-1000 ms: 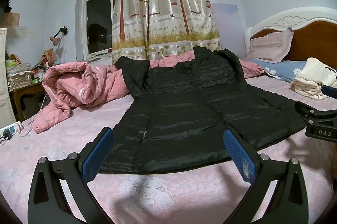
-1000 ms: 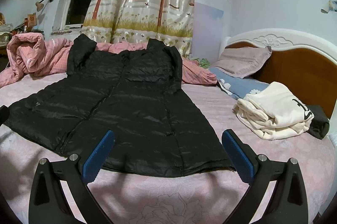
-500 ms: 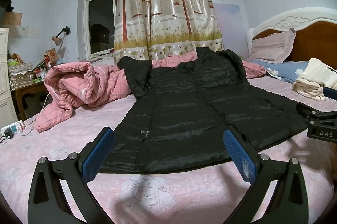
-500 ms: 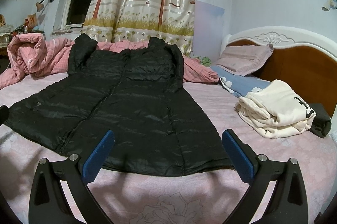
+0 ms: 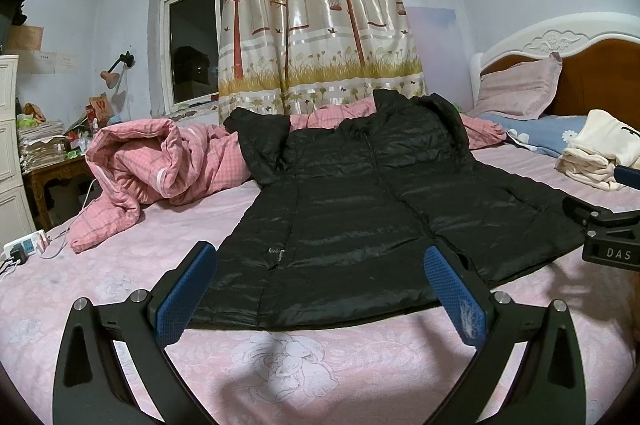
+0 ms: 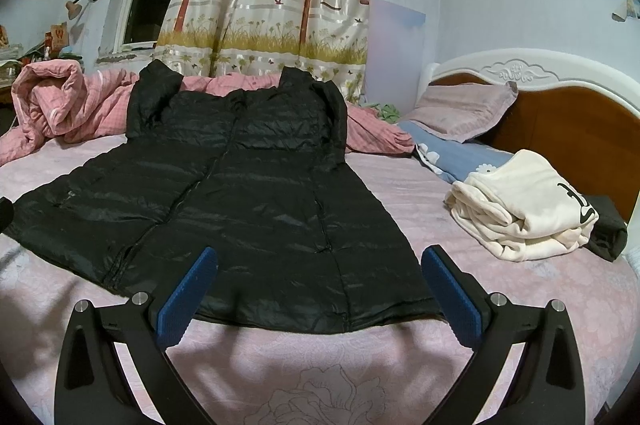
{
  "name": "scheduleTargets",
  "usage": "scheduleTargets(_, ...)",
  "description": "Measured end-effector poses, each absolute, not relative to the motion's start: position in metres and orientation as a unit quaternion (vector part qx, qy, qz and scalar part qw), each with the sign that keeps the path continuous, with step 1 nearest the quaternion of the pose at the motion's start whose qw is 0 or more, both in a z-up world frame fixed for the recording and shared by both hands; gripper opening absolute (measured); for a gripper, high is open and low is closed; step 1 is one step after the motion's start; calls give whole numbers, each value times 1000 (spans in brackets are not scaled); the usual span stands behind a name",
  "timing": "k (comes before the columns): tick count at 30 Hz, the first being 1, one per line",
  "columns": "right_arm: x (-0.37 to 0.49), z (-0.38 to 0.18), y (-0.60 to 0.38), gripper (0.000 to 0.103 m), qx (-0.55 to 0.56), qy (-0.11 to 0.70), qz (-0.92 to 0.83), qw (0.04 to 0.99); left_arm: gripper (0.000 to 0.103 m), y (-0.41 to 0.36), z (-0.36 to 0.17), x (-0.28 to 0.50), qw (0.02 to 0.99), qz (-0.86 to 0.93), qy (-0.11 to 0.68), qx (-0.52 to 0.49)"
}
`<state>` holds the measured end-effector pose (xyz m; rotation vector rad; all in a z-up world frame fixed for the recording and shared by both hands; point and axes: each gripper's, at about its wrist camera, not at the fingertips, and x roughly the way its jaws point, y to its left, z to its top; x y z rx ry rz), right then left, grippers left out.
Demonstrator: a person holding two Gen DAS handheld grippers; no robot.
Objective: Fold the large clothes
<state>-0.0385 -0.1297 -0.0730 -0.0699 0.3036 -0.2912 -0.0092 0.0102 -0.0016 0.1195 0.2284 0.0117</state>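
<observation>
A long black puffer coat [image 5: 360, 209] lies spread flat, front up, on the pink bedsheet [image 5: 304, 357], its hem toward me and its collar toward the curtain; it also shows in the right wrist view [image 6: 248, 193]. My left gripper [image 5: 320, 261] is open and empty, hovering just short of the hem's left half. My right gripper [image 6: 318, 261] is open and empty over the hem's right corner. The right gripper's black body [image 5: 600, 237] shows at the right edge of the left wrist view.
A rumpled pink quilt [image 5: 152, 169] lies at the far left of the bed. A folded cream garment [image 6: 528, 213] on a black one sits right, by pillows [image 6: 464, 109] and headboard [image 6: 568, 117]. A power strip [image 5: 24, 245] and cluttered side table [image 5: 52, 169] are left.
Both views have risen and tilted back slightly, so the coat sits a little lower and farther in frame. The coat has not moved and both grippers stay open.
</observation>
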Motion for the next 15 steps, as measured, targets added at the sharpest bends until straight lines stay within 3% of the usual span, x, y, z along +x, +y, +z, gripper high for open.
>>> scheduleTargets(15, -38, -73, -129, 103, -34, 151, -147, 977, 103, 11, -2, -10, 992, 6, 114, 58)
